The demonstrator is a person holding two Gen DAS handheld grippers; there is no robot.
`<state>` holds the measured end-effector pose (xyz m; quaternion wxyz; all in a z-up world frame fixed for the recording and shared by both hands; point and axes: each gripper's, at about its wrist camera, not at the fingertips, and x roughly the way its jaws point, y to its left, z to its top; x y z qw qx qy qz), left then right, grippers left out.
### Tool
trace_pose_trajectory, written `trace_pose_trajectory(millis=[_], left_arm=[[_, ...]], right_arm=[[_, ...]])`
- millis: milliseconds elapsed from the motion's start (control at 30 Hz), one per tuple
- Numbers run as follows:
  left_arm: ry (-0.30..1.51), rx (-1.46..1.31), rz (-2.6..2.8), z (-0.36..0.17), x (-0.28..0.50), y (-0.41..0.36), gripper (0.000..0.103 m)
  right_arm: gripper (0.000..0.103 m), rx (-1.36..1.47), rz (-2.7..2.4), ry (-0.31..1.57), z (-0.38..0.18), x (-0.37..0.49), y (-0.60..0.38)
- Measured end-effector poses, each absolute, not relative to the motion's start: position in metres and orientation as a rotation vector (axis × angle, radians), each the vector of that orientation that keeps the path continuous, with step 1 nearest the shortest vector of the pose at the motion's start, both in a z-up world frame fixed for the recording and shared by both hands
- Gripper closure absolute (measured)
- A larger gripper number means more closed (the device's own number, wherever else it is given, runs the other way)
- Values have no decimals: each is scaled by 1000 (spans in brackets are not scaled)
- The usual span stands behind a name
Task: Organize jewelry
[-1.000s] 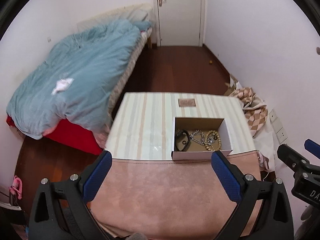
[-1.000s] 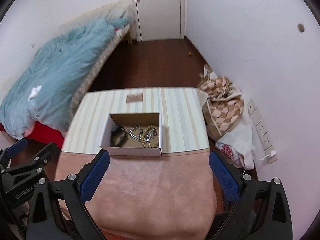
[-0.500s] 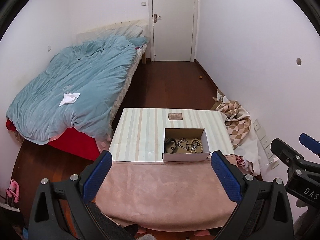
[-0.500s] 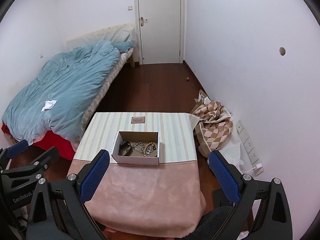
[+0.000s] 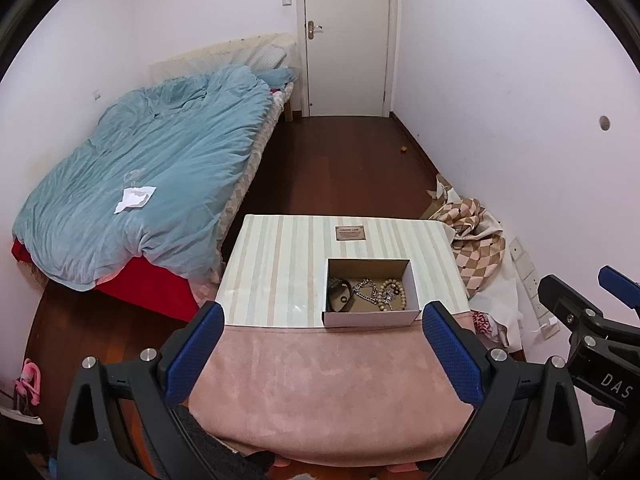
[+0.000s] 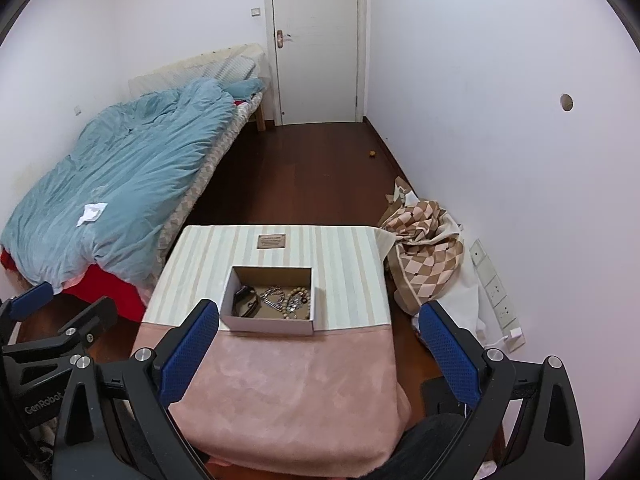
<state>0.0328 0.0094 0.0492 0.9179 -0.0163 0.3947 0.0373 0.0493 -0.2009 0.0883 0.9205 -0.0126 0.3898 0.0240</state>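
A small open white cardboard box sits on a low table, where the striped top meets a pink cloth. Inside lie a black band, a silver chain and a wooden bead bracelet. My left gripper hangs high above the pink cloth, open and empty. My right gripper is open and empty too, at a similar height on the right side. Each gripper shows at the edge of the other's view.
The table carries a small brown plaque behind the box. A bed with a blue duvet stands at the left. Checked fabric and wall sockets lie at the right. A shut white door is ahead.
Both grippers have pulled up and back from the table, so the box looks smaller and more of the room shows. Both have stayed open.
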Motion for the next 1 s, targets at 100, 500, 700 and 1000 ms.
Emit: trace_pose_trajectory(millis=[100, 500, 700, 1000], left_arm=[[831, -33, 85, 43, 47, 9, 2], [932, -29, 100, 14, 93, 8, 2], [976, -31, 107, 0, 107, 8, 2], [1006, -38, 125, -11, 111, 12, 2]], right_arm=[[1, -27, 40, 816, 82, 67, -202], [0, -34, 14, 905, 50, 120, -204], [0, -55, 11, 946, 35, 133, -200], [0, -62, 24, 972, 28, 139, -197]])
